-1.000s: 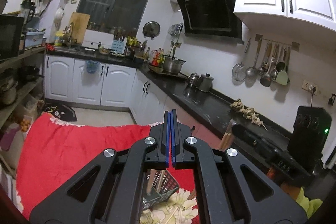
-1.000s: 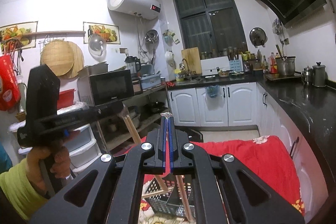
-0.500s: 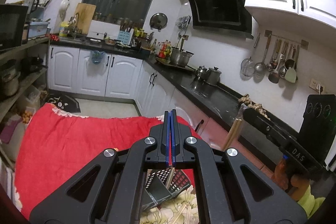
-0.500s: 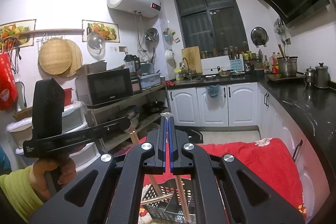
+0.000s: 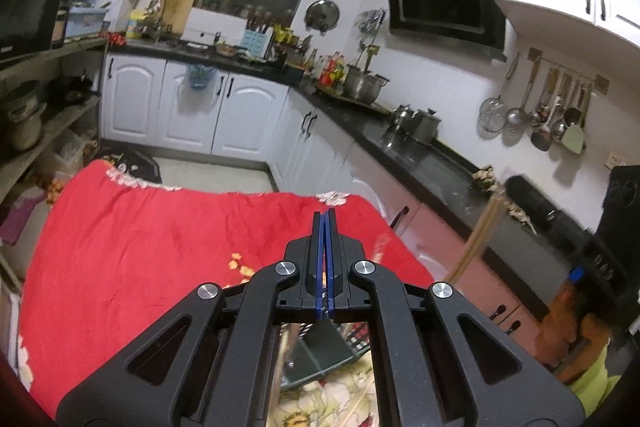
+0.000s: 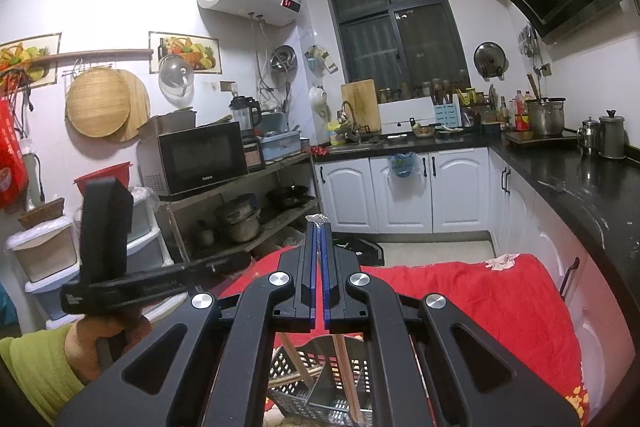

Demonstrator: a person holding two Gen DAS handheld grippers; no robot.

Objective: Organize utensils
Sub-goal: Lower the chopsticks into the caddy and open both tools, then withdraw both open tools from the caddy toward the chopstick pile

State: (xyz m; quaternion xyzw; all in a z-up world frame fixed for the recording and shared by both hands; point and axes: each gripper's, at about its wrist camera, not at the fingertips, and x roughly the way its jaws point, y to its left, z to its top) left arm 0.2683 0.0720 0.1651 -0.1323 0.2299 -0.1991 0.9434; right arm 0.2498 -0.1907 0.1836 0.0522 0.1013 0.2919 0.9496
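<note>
Left jaws: my left gripper (image 5: 325, 217) had its blue pads pressed flat together; whether the thin stick under the frame ran up into them I could not tell.
Right jaws: my right gripper (image 6: 317, 227) was closed to a narrow slit on a utensil whose crinkled silver tip (image 6: 317, 218) stuck out just past the pads.
Chopsticks: a pale wooden pair (image 5: 476, 243) hung from my right gripper, seen slanting at the right of the left view, blurred.
Basket: the dark slotted utensil basket (image 6: 320, 383) sat on the red floral cloth (image 5: 160, 247), directly below both grippers, with wooden sticks (image 6: 346, 375) standing in its compartments.
Hand: a hand (image 6: 102, 341) in a yellow-green sleeve gripped my left handle.
</note>
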